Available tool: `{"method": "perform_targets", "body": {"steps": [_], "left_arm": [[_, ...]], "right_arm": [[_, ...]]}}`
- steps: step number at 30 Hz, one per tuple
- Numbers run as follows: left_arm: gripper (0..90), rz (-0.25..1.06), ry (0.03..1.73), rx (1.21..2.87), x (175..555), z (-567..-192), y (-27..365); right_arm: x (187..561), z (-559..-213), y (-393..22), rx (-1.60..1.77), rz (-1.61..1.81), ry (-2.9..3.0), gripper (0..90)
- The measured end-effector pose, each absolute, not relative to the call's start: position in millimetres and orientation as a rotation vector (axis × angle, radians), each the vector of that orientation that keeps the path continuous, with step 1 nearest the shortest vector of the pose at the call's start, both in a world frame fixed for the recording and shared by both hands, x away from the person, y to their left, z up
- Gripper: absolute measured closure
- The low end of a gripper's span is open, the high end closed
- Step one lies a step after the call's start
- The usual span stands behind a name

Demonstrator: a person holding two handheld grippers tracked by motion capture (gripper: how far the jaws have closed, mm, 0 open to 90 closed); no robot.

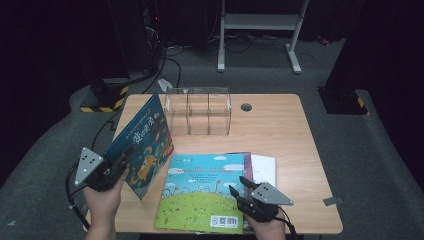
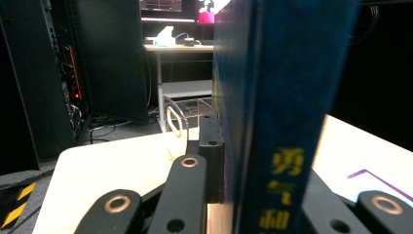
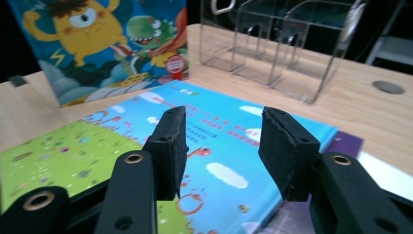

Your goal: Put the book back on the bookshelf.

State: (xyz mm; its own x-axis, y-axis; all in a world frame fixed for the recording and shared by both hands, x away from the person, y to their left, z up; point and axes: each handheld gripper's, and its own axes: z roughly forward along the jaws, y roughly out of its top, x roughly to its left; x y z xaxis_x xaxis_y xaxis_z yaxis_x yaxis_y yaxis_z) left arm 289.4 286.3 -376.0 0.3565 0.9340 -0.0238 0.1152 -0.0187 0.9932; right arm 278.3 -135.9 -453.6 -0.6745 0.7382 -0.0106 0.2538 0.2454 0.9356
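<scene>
Left tongs (image 1: 121,161) clench an upright monster book (image 1: 145,145) near the clear three-compartment rack (image 1: 198,111); right tongs (image 3: 221,146), released, hover over a flat book (image 1: 207,192)

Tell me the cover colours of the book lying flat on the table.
The flat book has a sky-blue upper cover with white clouds and a green lower part; the high view shows it best.

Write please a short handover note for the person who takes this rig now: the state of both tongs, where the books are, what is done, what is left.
Left tongs: shut on the monster book, held upright at the table's left.
Right tongs: open, empty, over the blue-green book lying flat on the stack at the front.
Clear divided rack: empty at the back.
Done: one book lifted.
Left, probably: stand the books in the rack.
</scene>
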Motion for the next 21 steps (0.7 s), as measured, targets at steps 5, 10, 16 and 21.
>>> {"method": "perform_targets", "body": {"steps": [5,10,16,21], "left_arm": [[81.0,0.861,1.033,1.4,290,-379,289],[80.6,0.857,1.032,1.383,288,-381,286],[79.6,0.842,1.052,1.385,286,-380,280],[80.8,0.924,1.025,1.404,283,-382,274]], "right_arm": [[289,-450,-149,0.957,1.364,2.037,51.8],[297,-455,-169,0.974,1.261,2.072,50.4],[302,-464,-188,1.027,1.242,2.043,49.4],[303,-469,-198,1.045,1.252,2.01,49.4]]}}
